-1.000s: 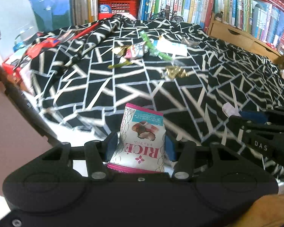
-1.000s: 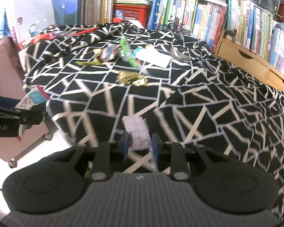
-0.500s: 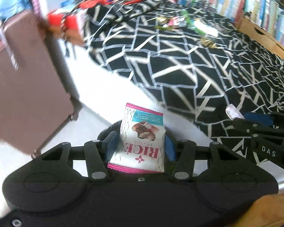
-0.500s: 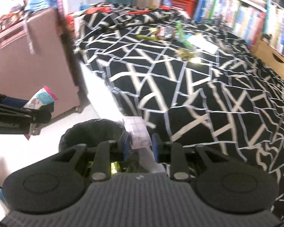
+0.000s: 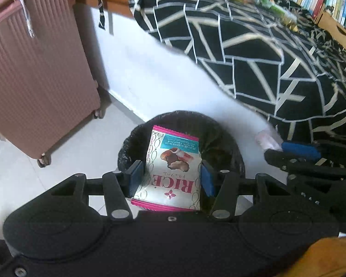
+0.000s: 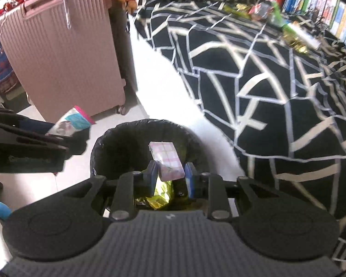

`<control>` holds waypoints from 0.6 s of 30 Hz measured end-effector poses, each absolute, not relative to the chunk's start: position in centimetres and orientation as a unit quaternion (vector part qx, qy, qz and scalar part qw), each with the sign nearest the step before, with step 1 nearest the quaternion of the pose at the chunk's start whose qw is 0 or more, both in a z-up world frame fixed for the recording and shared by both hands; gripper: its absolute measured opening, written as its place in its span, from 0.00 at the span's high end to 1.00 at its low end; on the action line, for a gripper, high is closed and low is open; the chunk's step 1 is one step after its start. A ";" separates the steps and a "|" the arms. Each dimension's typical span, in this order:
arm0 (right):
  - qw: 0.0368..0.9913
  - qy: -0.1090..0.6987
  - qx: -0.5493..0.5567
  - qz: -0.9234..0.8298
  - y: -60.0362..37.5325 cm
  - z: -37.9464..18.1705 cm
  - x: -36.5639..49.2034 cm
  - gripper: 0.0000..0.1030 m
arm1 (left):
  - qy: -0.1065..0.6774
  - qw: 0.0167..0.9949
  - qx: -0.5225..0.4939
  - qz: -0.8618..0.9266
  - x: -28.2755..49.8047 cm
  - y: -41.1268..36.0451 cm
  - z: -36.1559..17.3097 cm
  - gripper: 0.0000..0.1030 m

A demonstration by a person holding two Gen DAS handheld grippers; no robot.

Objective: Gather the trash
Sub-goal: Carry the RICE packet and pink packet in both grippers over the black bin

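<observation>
Left gripper (image 5: 169, 180): I have it clenched on the rice snack packet (image 5: 173, 168), one blue pad against each side edge of the wrapper.
Rice snack packet: upright between my left fingers, its top edge over the mouth of the bin (image 5: 136, 136) straight ahead and below.
Right gripper (image 6: 169, 176): I have it clamped on the pink checked wrapper (image 6: 167, 159), which sticks out forward past the fingertips.
Pink checked wrapper: directly above the bin's opening.
Bin: black-lined, on the pale floor, under both tools; a crumpled gold foil wrapper (image 6: 160, 196) lies inside, just behind my right fingertips.
Suitcase (image 6: 62, 55): pink, standing ahead and to the left of the bin.
Bedspread (image 6: 276, 80): black with white lines, ahead and to the right; more wrappers (image 6: 295, 39) lie on its far part, blurred.
</observation>
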State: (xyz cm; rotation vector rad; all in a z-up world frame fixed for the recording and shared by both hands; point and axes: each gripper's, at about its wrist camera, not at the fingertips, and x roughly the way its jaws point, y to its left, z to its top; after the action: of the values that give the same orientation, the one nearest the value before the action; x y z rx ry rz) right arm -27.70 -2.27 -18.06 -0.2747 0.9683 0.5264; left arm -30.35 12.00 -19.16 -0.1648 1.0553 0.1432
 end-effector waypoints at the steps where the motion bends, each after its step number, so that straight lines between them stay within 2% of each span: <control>1: 0.842 0.460 -0.132 0.250 -1.9 -18.7 -27.6 0.69 | 0.504 0.858 -0.079 0.066 -30.0 12.1 -19.9 0.51; 18: 0.839 0.476 -0.137 0.226 0.0 -29.1 -24.0 0.69 | 0.528 0.843 -0.091 0.037 -24.7 14.1 -32.9 0.51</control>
State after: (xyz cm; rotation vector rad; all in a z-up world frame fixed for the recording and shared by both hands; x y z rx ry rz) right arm -23.99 0.03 -29.11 -0.2887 1.0067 0.4781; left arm -24.66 14.08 -32.95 -0.1925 1.1151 0.0771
